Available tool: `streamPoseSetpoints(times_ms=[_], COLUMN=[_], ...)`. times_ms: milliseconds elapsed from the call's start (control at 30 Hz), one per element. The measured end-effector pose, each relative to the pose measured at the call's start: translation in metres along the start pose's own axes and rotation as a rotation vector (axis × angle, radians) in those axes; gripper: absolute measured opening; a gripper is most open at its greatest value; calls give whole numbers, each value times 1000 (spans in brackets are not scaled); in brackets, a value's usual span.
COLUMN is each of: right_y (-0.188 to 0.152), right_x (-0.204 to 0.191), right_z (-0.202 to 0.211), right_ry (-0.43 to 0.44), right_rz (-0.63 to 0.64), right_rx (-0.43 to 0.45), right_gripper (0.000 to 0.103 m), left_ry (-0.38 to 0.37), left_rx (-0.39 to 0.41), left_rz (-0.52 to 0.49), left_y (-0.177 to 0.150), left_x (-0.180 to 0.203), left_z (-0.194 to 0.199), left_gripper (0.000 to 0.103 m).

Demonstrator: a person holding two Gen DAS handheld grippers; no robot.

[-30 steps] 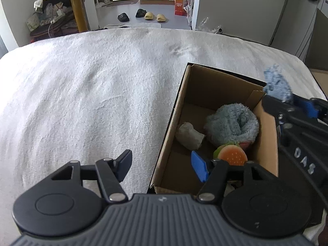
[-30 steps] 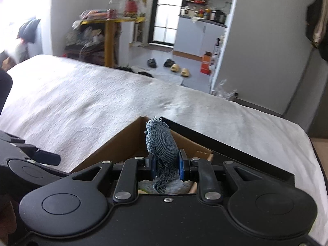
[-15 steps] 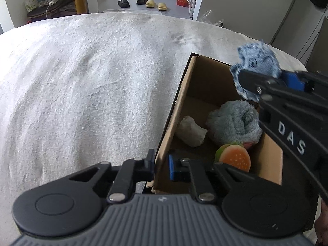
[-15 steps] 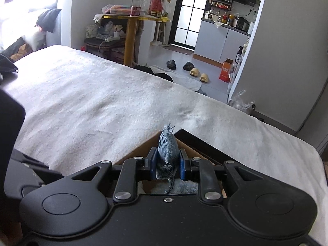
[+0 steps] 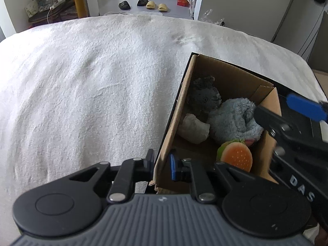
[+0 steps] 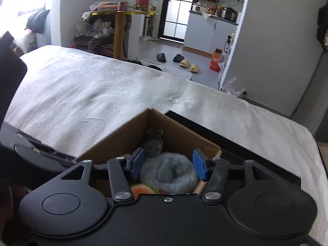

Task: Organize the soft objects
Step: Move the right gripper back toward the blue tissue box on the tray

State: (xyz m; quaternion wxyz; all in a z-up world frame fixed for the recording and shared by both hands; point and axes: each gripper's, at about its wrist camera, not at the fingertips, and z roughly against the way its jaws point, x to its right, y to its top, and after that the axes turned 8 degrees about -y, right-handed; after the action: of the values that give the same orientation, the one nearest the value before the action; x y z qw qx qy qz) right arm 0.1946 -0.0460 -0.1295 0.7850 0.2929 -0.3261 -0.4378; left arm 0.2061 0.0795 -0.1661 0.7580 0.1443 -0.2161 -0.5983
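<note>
Bed [image 5: 92, 86] under a white fuzzy blanket carries everything. Cardboard box [image 5: 174, 121] stands open on its right part, black outside, brown inside. In the box lie 4 soft things: a blue-grey fluffy roll [image 5: 231, 119] in the middle, a dark grey plush animal [image 5: 205, 98] at the far corner touching it, a beige cloth bundle [image 5: 193, 128] against the left wall, and a plush burger [image 5: 236, 156] nearest. The left gripper [image 5: 162, 165] is closed onto the box's near-left wall, one finger on each side. The right gripper [image 6: 168, 165] hovers over the box, spread wide and empty, above the roll.
</note>
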Motion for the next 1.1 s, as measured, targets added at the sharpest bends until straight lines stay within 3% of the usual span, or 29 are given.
streamPoseSetpoints(times_ms=[467,733,1100], right_y=[-36,-56,-84], right_x=[44,72,102], right_z=[21,21,3], right_ry=[-69,-89,-117], right_rz=[-138,-208,-315], right_rx=[-7,1,-18], right_gripper=[64,70,82], left_ry=[103,177,268], left_rx=[12,27,25], left_rz=[-105,-177,-261], left_y=[-4,-9,-12], left_x=[22,41,63], left_z=[9,14,12], left_gripper=[18,43,54])
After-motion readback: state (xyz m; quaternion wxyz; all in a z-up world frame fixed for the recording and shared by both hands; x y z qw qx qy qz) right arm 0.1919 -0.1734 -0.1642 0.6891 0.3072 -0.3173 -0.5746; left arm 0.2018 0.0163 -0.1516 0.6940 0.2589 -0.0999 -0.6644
